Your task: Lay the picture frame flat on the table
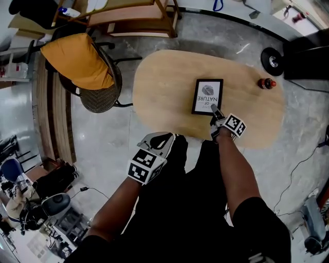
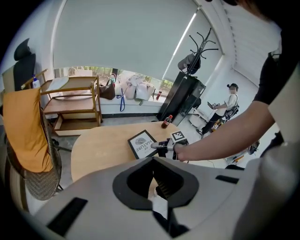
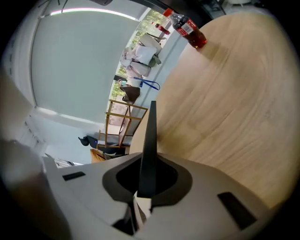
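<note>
The black picture frame (image 1: 207, 96) with a white print rests face up on the oval wooden table (image 1: 164, 87), near its front edge. My right gripper (image 1: 214, 109) is shut on the frame's near right corner. In the right gripper view the frame (image 3: 150, 140) runs edge-on as a thin dark strip out of the closed jaws (image 3: 143, 187). I cannot tell whether the frame lies fully flat. My left gripper (image 1: 159, 137) hangs off the table by the person's legs, shut and holding nothing. From the left gripper view (image 2: 159, 187) the frame (image 2: 143, 144) and right gripper (image 2: 157, 146) show ahead.
A small red-capped bottle (image 1: 266, 83) stands at the table's right end. A chair with an orange cloth (image 1: 82, 67) sits left of the table, with a wooden shelf unit (image 1: 133, 15) behind it. A person (image 2: 230, 101) sits far back by a coat stand.
</note>
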{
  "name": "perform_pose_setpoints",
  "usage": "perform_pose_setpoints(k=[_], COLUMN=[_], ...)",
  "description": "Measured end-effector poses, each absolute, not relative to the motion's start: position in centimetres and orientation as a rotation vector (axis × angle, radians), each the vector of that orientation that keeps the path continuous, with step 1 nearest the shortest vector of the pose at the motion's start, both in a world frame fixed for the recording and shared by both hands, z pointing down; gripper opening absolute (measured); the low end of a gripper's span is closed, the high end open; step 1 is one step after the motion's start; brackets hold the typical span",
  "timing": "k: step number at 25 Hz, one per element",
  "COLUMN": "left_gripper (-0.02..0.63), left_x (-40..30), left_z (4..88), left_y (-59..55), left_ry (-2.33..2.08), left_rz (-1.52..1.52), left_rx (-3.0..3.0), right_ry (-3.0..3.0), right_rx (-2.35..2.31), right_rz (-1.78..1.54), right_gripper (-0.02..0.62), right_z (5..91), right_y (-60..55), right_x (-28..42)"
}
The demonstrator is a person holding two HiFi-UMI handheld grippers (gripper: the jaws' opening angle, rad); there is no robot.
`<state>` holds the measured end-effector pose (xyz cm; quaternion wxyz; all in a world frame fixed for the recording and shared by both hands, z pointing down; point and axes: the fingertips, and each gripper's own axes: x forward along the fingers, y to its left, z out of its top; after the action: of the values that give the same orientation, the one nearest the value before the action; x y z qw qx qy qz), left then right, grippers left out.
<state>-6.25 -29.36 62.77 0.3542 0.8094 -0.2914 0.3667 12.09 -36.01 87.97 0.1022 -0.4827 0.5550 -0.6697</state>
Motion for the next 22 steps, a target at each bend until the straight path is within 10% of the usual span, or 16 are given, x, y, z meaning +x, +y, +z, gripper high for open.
perform_pose_setpoints(k=[3, 8, 22], left_gripper=[0.005, 0.005, 0.005], left_x=[-6.8, -7.9, -9.2], left_z=[63.3, 63.9, 64.3], left_y=[-28.6, -27.4, -27.0], left_ry=[-0.773, -0.79, -0.825], left_rz=[0.957, 0.958, 0.933], left_rx=[2.056, 2.012, 1.966], right_ry=[1.71, 2.156, 3.414], right_rx=[-1.511, -1.53, -1.533], right_rz=[-2.058, -2.24, -2.049], right_gripper=[0.026, 0.278, 0.298], right_z=[91.1, 93.8, 97.9], right_y=[-35.2, -32.3, -28.5], right_x=[12.1, 9.7, 9.9])
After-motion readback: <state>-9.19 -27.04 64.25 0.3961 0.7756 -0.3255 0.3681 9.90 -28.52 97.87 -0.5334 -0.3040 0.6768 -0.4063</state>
